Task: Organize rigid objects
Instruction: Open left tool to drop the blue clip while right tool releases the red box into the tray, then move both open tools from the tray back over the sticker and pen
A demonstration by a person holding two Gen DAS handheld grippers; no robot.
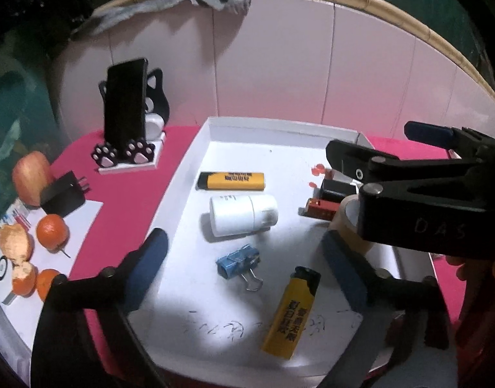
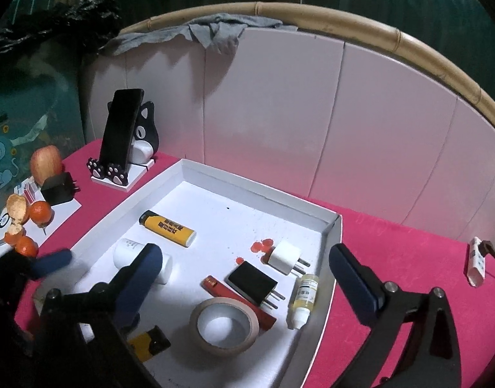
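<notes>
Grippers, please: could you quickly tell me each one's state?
Left gripper: open, holding nothing, above the white cardboard tray.
Right gripper: open, holding nothing.

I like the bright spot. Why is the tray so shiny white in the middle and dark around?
Left wrist view: a light glares on the tray floor by the clip; the edges fade dark. Right wrist view: dimmer and more even, with the wall bent by the lens.

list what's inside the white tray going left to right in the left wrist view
Far yellow lighter → white bottle → blue binder clip → near yellow lighter → red box, all in the white tray. Tape roll left out: mostly hidden.
</notes>
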